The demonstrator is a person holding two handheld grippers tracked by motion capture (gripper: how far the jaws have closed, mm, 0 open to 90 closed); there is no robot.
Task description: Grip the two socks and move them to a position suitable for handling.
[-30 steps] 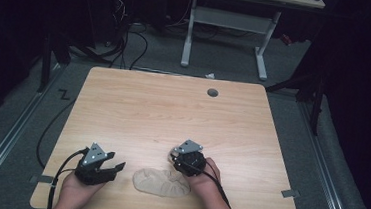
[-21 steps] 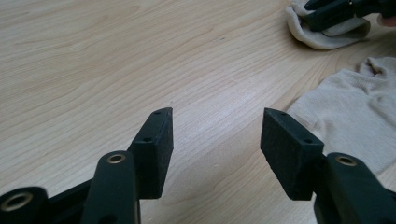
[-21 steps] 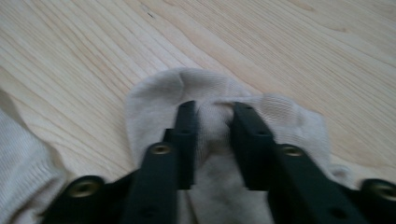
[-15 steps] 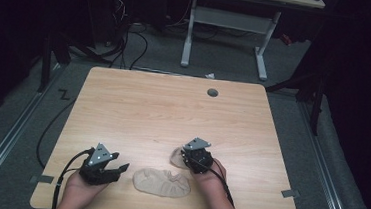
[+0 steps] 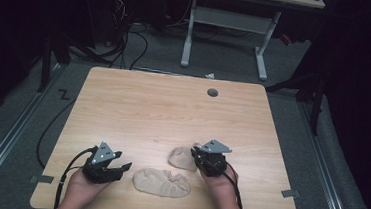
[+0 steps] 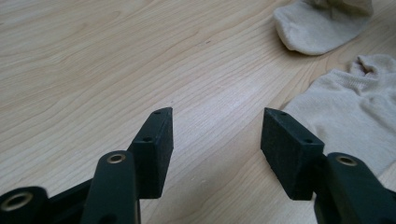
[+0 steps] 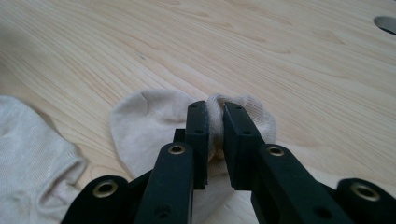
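closest to me, the left gripper (image 5: 118, 169) sits low at the near edge of the table (image 5: 138, 106), jaws spread wide with only bare wood between them; the near sock (image 5: 162, 182) lies just beside its right jaw, crumpled and flat, untouched

a little farther on, the right gripper (image 5: 195, 157) has its jaws pinched tight on a bunched fold of the far sock (image 5: 181, 157), the rest of that sock resting on the wood; the two socks are close together but i can't tell if they touch

what could go wrong, as i judge it: the pinch takes in only a small ridge of soft knit, so a quick lift or tug could pull the cloth free and drop it. the left jaws could also close on nothing, or snag only an edge of the near sock and drag it off the table's near edge

no containers on the table; farther back there's just a small grey disc (image 5: 212, 92) in the wood
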